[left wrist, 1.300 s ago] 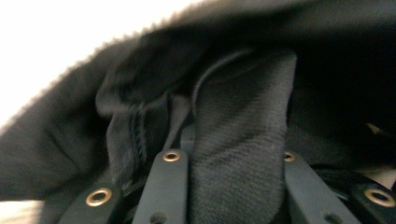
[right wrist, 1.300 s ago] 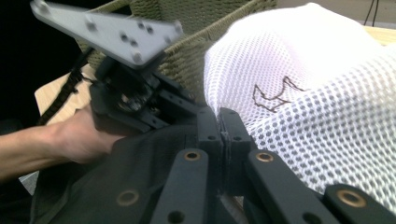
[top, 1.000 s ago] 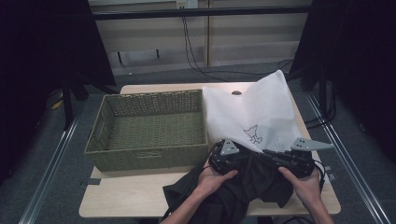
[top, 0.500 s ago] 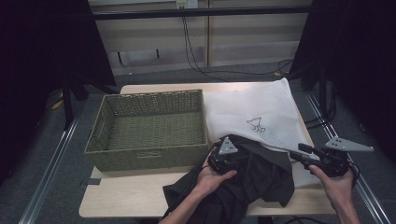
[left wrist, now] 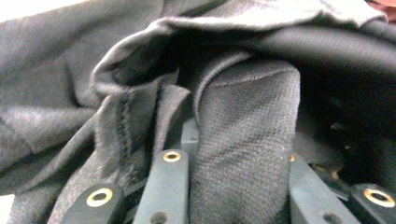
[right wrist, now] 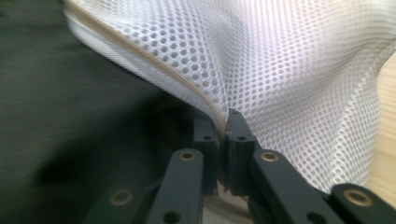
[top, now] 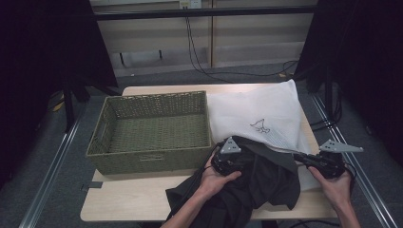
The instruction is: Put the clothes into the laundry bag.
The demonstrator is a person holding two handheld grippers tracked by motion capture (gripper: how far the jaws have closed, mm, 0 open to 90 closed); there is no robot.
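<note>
A black garment (top: 266, 185) lies bunched at the table's front edge and partly covers the near edge of a white mesh bag (top: 256, 107). My left gripper (top: 244, 159) lies on the garment. In the left gripper view a fold of black cloth (left wrist: 243, 116) is pinched between my left gripper's (left wrist: 238, 158) jaws. My right gripper (top: 297, 156) points left at the bag's near right corner. Its jaws have just closed, and in the right gripper view my right gripper (right wrist: 223, 135) is shut on the zipped hem of the mesh bag (right wrist: 289, 70), with black garment (right wrist: 70, 116) beside it.
An empty green wicker basket (top: 147, 161) stands on the left half of the wooden table (top: 133, 199). Bare wood runs along the front left. A metal frame and dark drapes surround the table, and cables run along the floor behind it.
My right hand has moved to the right, off the black garment, to the bag's near right corner. The mesh bag's raised far corner has dropped flat. My left hand has kept still.
</note>
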